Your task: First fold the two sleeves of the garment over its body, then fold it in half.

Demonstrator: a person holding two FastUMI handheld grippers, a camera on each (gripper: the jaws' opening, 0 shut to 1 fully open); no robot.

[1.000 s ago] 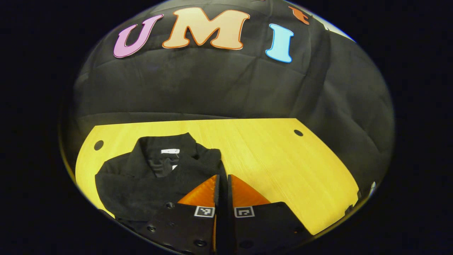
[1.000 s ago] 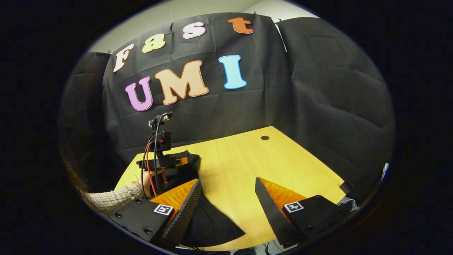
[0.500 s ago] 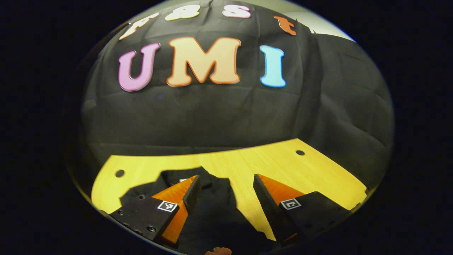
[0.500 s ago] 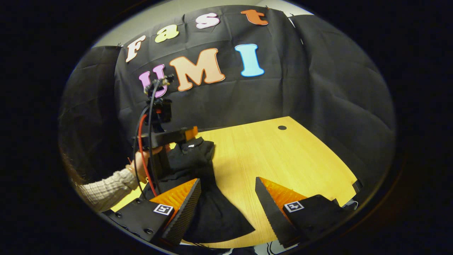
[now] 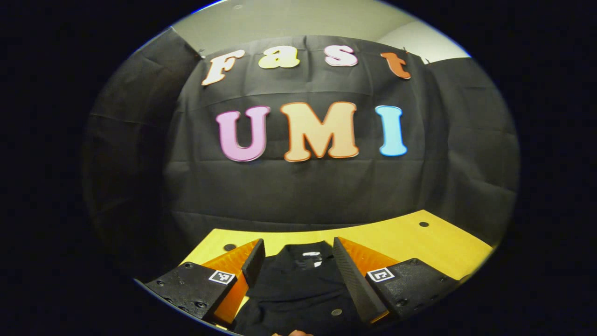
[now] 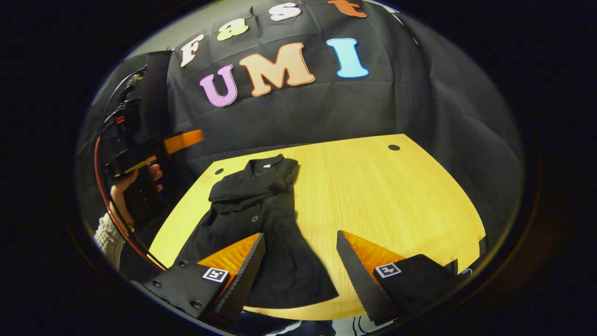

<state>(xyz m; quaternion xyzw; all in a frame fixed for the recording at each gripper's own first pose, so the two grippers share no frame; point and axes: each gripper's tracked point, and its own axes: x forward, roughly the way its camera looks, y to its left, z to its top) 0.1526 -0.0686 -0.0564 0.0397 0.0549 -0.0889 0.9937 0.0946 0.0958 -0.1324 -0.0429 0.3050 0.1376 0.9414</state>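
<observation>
Both tongs, left (image 5: 295, 263) and right (image 6: 301, 261), are spread and hold nothing. The black jacket (image 6: 261, 224) lies on the counter (image 6: 382, 196), sleeves apparently folded. Next seems the half fold, pinching its near hem.

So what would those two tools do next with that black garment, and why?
Probably both come down to its near hem and fold it toward the collar. The garment lies narrow on the table, sleeves seemingly tucked; left tool and right tool hang open, holding nothing.

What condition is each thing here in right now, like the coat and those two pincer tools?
garment: flat on the table, sleeves folded over its body, not yet folded in half.
left gripper: open, empty, above the garment.
right gripper: open, empty.
table: garment on its left part.
</observation>
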